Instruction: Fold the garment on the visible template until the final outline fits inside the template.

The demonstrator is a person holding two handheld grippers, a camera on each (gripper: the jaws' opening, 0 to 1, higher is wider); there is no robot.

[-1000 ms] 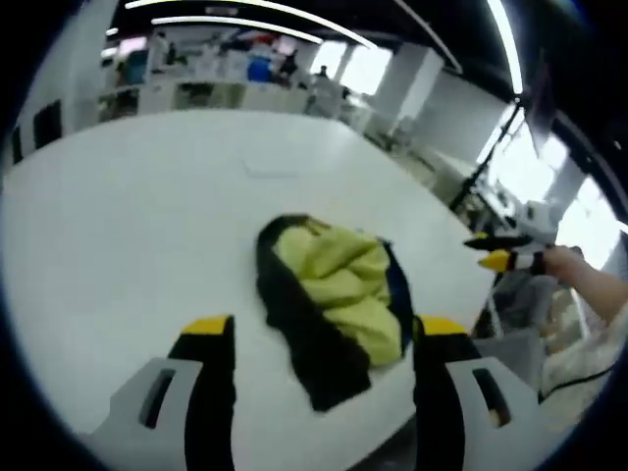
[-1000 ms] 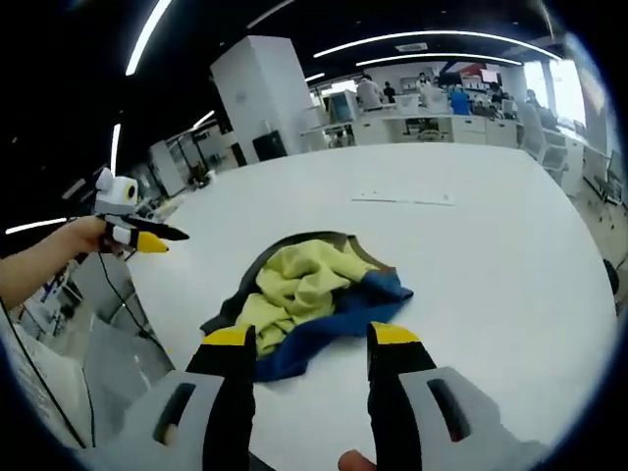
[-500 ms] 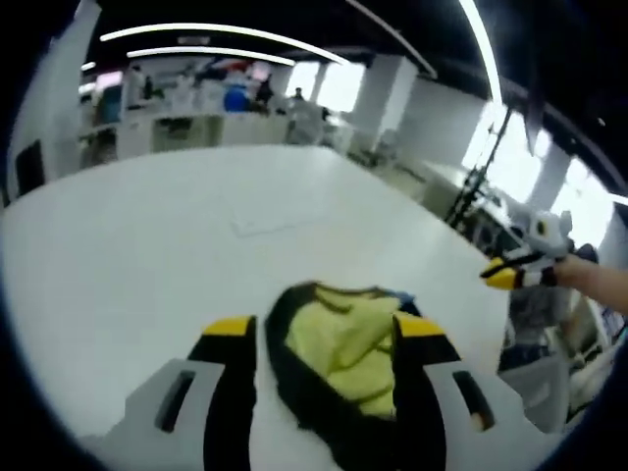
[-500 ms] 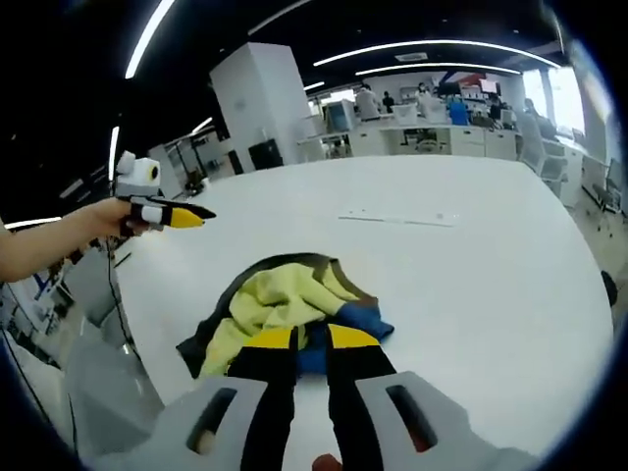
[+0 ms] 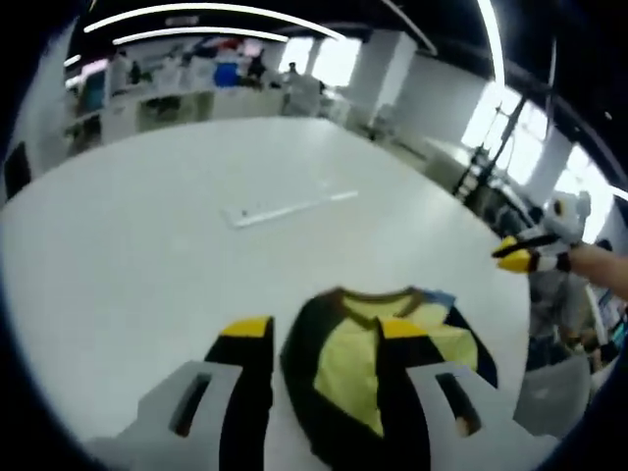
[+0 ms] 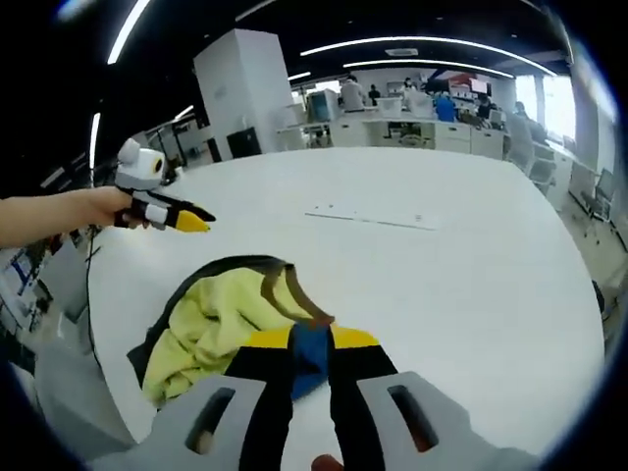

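right gripper [image 6: 312, 339] was pinching the blue edge of the crumpled yellow, black and blue garment [image 6: 221, 319] near the round white table's [image 6: 471, 285] edge. left gripper [image 5: 324, 329] sat spread, garment between its jaws.

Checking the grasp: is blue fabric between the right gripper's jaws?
Yes, the garment's blue part sits pinched between the right gripper's jaws.

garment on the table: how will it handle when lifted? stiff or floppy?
Probably floppy: the garment lies crumpled in soft folds on the white table. Likely light, so it should drape and sag from the right tool, whose jaws are closed on its blue edge.
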